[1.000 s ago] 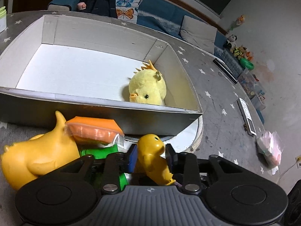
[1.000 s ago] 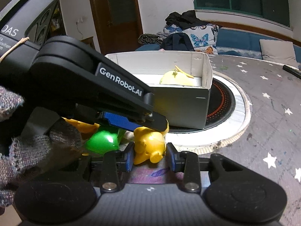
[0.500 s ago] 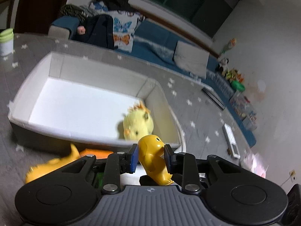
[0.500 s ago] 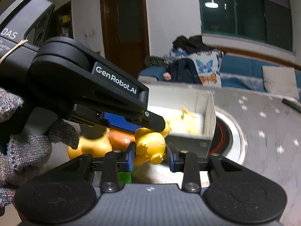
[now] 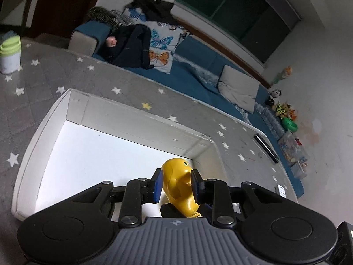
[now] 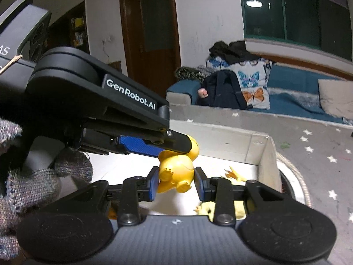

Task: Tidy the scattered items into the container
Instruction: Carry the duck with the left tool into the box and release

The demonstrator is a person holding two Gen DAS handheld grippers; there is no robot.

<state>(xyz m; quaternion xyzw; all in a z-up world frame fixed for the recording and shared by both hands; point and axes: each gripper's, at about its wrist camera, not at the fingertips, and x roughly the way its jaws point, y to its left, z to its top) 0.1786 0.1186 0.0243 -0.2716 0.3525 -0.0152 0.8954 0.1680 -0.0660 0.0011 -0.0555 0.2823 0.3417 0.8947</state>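
1. The grey star-print tabletop (image 5: 123, 81) fills the scene below the blue sofa (image 5: 198, 66).
2. A white cardboard box (image 5: 141, 121) sits open on it, its white floor largely bare in the left wrist view.
3. The left gripper (image 5: 176, 185) hangs over the box, its blue pads clenched on a yellow toy duck (image 5: 176, 181); a gloved hand (image 6: 28, 190) holds this gripper.
4. The right gripper (image 6: 176, 183) brackets the same duck (image 6: 176, 172) from below; whether both of its pads touch the duck, I cannot tell.
5. A yellow plush chick (image 6: 233, 207) lies inside the box by its right wall, partly hidden behind the right gripper.
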